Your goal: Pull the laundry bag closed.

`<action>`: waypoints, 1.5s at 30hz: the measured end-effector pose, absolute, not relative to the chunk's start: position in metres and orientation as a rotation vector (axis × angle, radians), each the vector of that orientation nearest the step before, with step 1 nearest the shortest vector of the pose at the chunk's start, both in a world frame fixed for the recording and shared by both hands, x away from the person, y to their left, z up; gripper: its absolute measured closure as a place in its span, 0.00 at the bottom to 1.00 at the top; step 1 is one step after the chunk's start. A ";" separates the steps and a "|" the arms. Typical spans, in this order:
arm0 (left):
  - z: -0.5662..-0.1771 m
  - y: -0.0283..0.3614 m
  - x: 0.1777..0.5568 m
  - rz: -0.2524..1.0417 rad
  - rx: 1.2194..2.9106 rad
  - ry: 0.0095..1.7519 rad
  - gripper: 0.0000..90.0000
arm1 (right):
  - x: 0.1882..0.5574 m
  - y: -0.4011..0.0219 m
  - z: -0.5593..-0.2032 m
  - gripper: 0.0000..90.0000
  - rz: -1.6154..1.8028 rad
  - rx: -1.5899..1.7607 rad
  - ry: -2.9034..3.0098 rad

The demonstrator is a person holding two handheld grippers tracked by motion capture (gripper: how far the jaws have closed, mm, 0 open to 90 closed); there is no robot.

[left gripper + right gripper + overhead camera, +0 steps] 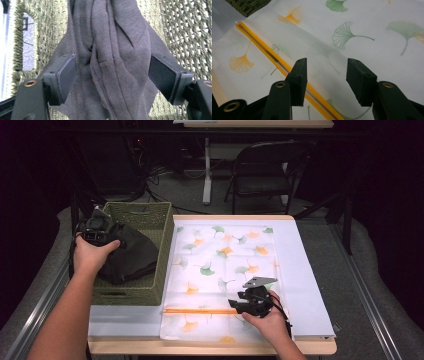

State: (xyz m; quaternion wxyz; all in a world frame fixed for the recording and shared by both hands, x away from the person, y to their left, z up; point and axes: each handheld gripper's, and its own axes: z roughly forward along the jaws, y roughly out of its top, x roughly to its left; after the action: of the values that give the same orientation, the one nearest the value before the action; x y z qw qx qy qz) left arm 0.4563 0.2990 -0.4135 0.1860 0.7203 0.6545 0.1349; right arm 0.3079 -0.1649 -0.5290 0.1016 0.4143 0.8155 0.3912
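Here the left gripper (98, 231) hangs over the green basket (145, 212) at the table's left, its jaws wide on either side of a bunched dark cloth (112, 62); the pads seem just clear of the fabric, though the near one is hard to judge. The cloth lies in the basket. The right gripper (325, 75) stands open just above the leaf-printed bag (362, 32), beside its orange zip (262, 47).
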 end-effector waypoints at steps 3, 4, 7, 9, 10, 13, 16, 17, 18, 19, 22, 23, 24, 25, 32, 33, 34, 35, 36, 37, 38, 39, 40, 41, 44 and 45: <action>-0.418 0.301 0.461 0.394 2.035 1.859 0.25 | 0.308 -0.165 -0.529 0.57 1.155 1.223 2.408; -0.418 0.301 0.461 0.394 2.035 1.859 0.25 | 0.308 -0.165 -0.529 0.57 1.155 1.223 2.408; -0.421 0.302 0.465 0.382 2.032 1.875 0.23 | 0.307 -0.164 -0.530 0.56 1.147 1.221 2.415; -0.422 0.304 0.467 0.380 2.027 1.885 0.21 | 0.307 -0.164 -0.530 0.56 1.151 1.227 2.416; -0.423 0.305 0.468 0.376 2.027 1.889 0.21 | 0.307 -0.164 -0.530 0.56 1.146 1.225 2.416; -0.427 0.306 0.471 0.379 2.034 1.909 0.18 | 0.308 -0.163 -0.531 0.56 1.145 1.224 2.418; -0.428 0.307 0.472 0.380 2.032 1.915 0.17 | 0.308 -0.163 -0.532 0.56 1.139 1.222 2.421; -0.429 0.308 0.473 0.378 2.028 1.914 0.17 | 0.308 -0.163 -0.532 0.56 1.135 1.226 2.424; -0.429 0.308 0.473 0.375 2.027 1.914 0.17 | 0.307 -0.162 -0.532 0.56 1.134 1.234 2.425; -0.429 0.309 0.474 0.374 2.025 1.912 0.17 | 0.308 -0.162 -0.532 0.56 1.133 1.228 2.425; -0.430 0.309 0.474 0.359 2.022 1.912 0.17 | 0.308 -0.162 -0.533 0.56 1.133 1.227 2.427; -0.431 0.309 0.475 0.357 2.020 1.912 0.17 | 0.308 -0.162 -0.533 0.56 1.133 1.227 2.427; -0.431 0.310 0.475 0.353 2.021 1.909 0.17 | 0.307 -0.162 -0.532 0.56 1.133 1.226 2.426; -0.432 0.310 0.476 0.342 2.015 1.907 0.17 | 0.307 -0.162 -0.532 0.56 1.133 1.235 2.425; -0.435 0.310 0.479 0.320 1.993 1.904 0.16 | 0.307 -0.162 -0.533 0.56 1.133 1.234 2.425; -0.437 0.309 0.479 0.321 1.988 1.902 0.15 | 0.307 -0.162 -0.533 0.56 1.131 1.228 2.425; -0.438 0.309 0.479 0.302 1.972 1.904 0.15 | 0.307 -0.162 -0.533 0.56 1.132 1.228 2.426; -0.438 0.309 0.479 0.302 1.972 1.904 0.15 | 0.307 -0.162 -0.533 0.56 1.132 1.228 2.426; -0.440 0.310 0.479 0.290 1.963 1.908 0.15 | 0.308 -0.162 -0.533 0.56 1.133 1.223 2.428; -0.442 0.311 0.479 0.286 1.953 1.911 0.14 | 0.308 -0.162 -0.533 0.56 1.132 1.224 2.429; -0.445 0.313 0.478 0.272 1.938 1.903 0.14 | 0.308 -0.162 -0.534 0.56 1.132 1.222 2.430; -0.446 0.312 0.478 0.279 1.938 1.901 0.14 | 0.308 -0.162 -0.534 0.56 1.130 1.220 2.432; -0.447 0.312 0.477 0.280 1.938 1.897 0.14 | 0.308 -0.162 -0.534 0.56 1.128 1.224 2.434; -0.447 0.312 0.477 0.280 1.938 1.897 0.13 | 0.308 -0.162 -0.534 0.56 1.128 1.224 2.434; -0.453 0.309 0.478 0.256 1.951 1.894 0.12 | 0.308 -0.161 -0.534 0.56 1.127 1.223 2.434; -0.455 0.309 0.478 0.250 1.960 1.895 0.10 | 0.308 -0.161 -0.535 0.56 1.129 1.220 2.437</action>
State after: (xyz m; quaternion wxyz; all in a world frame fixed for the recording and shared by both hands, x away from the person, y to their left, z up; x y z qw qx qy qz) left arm 0.4779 0.3089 -0.4546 0.2004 0.7013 0.6782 0.0896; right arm 0.3081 -0.1611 -0.5347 0.0958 0.4118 0.8223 0.3809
